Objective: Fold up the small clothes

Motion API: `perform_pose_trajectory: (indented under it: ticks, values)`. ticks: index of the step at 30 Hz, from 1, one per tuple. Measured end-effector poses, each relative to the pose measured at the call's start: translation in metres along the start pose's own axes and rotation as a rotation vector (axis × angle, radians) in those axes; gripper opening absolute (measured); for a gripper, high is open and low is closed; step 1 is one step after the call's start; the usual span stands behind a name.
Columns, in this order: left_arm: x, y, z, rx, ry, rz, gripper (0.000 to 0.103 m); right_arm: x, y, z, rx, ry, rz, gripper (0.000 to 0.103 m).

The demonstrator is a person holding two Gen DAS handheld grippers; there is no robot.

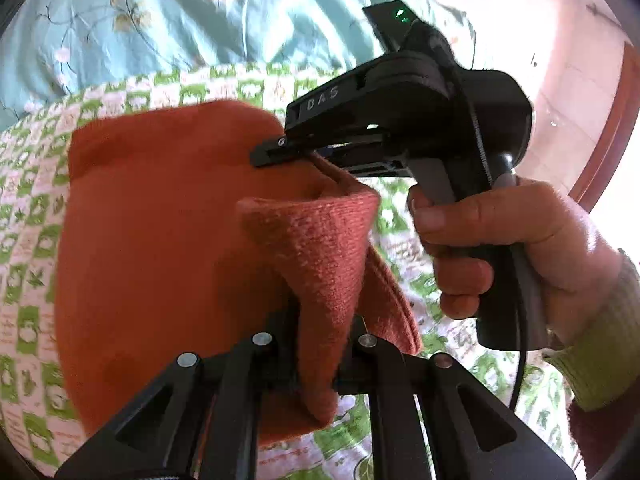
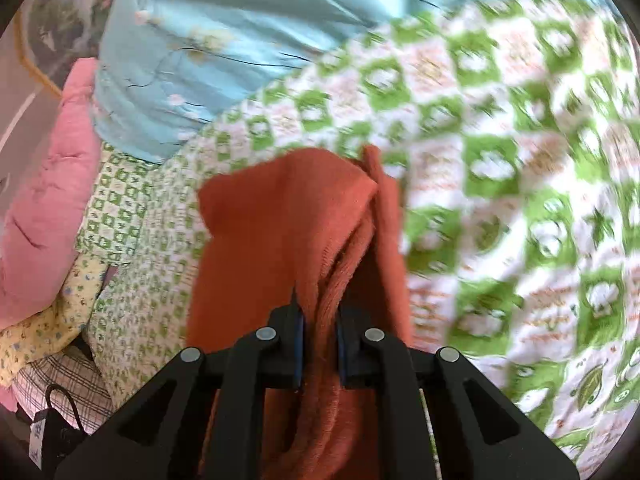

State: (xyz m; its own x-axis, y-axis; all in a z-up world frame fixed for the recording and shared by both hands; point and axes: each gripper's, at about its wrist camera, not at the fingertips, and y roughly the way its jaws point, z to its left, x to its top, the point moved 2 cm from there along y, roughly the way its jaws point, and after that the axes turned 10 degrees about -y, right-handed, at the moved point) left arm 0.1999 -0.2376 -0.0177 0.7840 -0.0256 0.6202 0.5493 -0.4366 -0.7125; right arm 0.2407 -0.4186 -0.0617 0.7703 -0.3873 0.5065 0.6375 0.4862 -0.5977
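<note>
Both tongs, left (image 1: 316, 364) and right (image 2: 320, 344), pinched the orange cloth (image 1: 160, 220), which hung between them above the bed (image 2: 500, 160).

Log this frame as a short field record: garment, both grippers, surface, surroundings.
garment: orange-red knit cloth, lifted and partly doubled over
left gripper: shut on a fold of the cloth
right gripper: shut on bunched cloth edges; also seen from the left wrist view, pinching the upper edge
right hand: wrapped round the gripper handle
surface: green-and-white patterned bedspread
surroundings: light blue floral quilt, pink padded blanket
image quality: motion blur in right wrist view
</note>
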Motion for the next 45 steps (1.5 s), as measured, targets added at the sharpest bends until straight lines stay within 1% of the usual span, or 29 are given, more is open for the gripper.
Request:
perform_pose_trajectory:
  ticks: [4, 7, 9, 10, 11, 12, 14, 15, 16, 17, 18, 19, 21, 22, 23, 24, 27, 29, 30, 32, 35, 36, 37, 38, 39, 40, 41, 43, 45]
  values:
    - [0.002, 0.005, 0.000, -0.009, -0.015, 0.000, 0.011, -0.001, -0.001, -0.002, -0.007, -0.009, -0.017, 0.013]
    - [0.002, 0.010, -0.004, -0.019, -0.011, 0.009, 0.012, -0.002, 0.001, -0.001, -0.035, -0.022, -0.017, 0.013]
    - [0.003, 0.012, -0.003, -0.044, 0.001, 0.023, 0.017, -0.005, 0.001, -0.003, -0.040, -0.016, -0.026, 0.014]
    - [0.001, 0.012, -0.003, -0.052, 0.005, 0.042, 0.023, -0.006, 0.000, -0.006, -0.045, -0.015, -0.025, 0.016]
    - [-0.002, 0.011, -0.003, -0.061, 0.002, 0.061, 0.026, -0.008, 0.000, -0.008, -0.054, -0.009, -0.024, 0.020]
    - [-0.003, 0.009, -0.001, -0.073, -0.004, 0.074, 0.028, -0.010, -0.002, -0.008, -0.064, -0.012, -0.030, 0.020]
    - [-0.006, -0.003, 0.003, -0.106, -0.013, 0.095, 0.038, -0.013, -0.008, -0.006, -0.090, -0.025, -0.047, 0.025]
    - [-0.007, -0.009, 0.006, -0.120, -0.018, 0.101, 0.041, -0.015, -0.013, -0.003, -0.106, -0.035, -0.062, 0.027]
    - [-0.009, -0.015, 0.010, -0.126, -0.024, 0.106, 0.044, -0.017, -0.018, -0.002, -0.115, -0.041, -0.073, 0.035]
    - [-0.010, -0.021, 0.013, -0.135, -0.028, 0.107, 0.045, -0.019, -0.022, 0.002, -0.121, -0.048, -0.083, 0.049]
    - [-0.010, -0.028, 0.017, -0.144, -0.034, 0.107, 0.046, -0.022, -0.027, 0.005, -0.125, -0.054, -0.090, 0.058]
    - [-0.011, -0.034, 0.021, -0.149, -0.043, 0.107, 0.047, -0.025, -0.030, 0.009, -0.130, -0.062, -0.095, 0.073]
    - [-0.009, -0.047, 0.033, -0.140, -0.058, 0.093, 0.051, -0.032, -0.034, 0.014, -0.132, -0.077, -0.099, 0.075]
    - [-0.008, -0.053, 0.042, -0.116, -0.075, 0.083, 0.059, -0.035, -0.034, 0.014, -0.131, -0.080, -0.095, 0.075]
    - [-0.007, -0.059, 0.052, -0.096, -0.095, 0.069, 0.065, -0.039, -0.033, 0.015, -0.127, -0.082, -0.083, 0.077]
    - [-0.005, -0.066, 0.065, -0.074, -0.121, 0.049, 0.065, -0.044, -0.032, 0.015, -0.123, -0.078, -0.062, 0.077]
    - [0.004, -0.073, 0.106, -0.021, -0.193, 0.019, 0.070, -0.055, -0.027, 0.012, -0.119, -0.078, -0.027, 0.078]
    - [0.011, -0.063, 0.133, 0.019, -0.247, 0.038, 0.071, -0.061, -0.022, 0.007, -0.123, -0.070, -0.005, 0.078]
    - [0.013, -0.058, 0.143, 0.019, -0.272, 0.053, 0.071, -0.062, -0.018, 0.004, -0.120, -0.060, 0.003, 0.078]
    - [0.020, -0.039, 0.162, 0.004, -0.333, 0.097, 0.071, -0.062, -0.013, 0.000, -0.098, -0.038, 0.006, 0.078]
    - [0.027, -0.003, 0.178, -0.079, -0.412, 0.191, 0.072, -0.063, 0.003, -0.005, 0.000, 0.013, 0.031, 0.078]
    - [0.029, 0.006, 0.181, -0.115, -0.433, 0.199, 0.073, -0.065, 0.011, -0.007, 0.032, 0.047, 0.046, 0.076]
    - [0.030, 0.010, 0.181, -0.139, -0.432, 0.191, 0.073, -0.066, 0.014, -0.008, 0.038, 0.056, 0.040, 0.061]
    - [0.032, 0.011, 0.178, -0.153, -0.419, 0.185, 0.064, -0.066, 0.016, -0.007, 0.041, 0.065, 0.036, 0.045]
    - [0.036, 0.014, 0.175, -0.169, -0.401, 0.191, 0.053, -0.068, 0.019, -0.007, 0.055, 0.089, 0.046, 0.043]
    - [0.038, 0.016, 0.173, -0.178, -0.383, 0.198, 0.036, -0.069, 0.019, -0.005, 0.061, 0.107, 0.040, 0.038]
    - [0.039, 0.013, 0.170, -0.187, -0.360, 0.193, 0.028, -0.070, 0.016, -0.001, 0.059, 0.108, 0.027, 0.035]
    - [0.042, -0.001, 0.165, -0.205, -0.315, 0.169, 0.024, -0.071, 0.011, 0.009, 0.059, 0.107, 0.012, 0.034]
    - [0.037, -0.027, 0.162, -0.221, -0.292, 0.147, 0.023, -0.075, 0.005, 0.024, 0.082, 0.102, 0.004, 0.033]
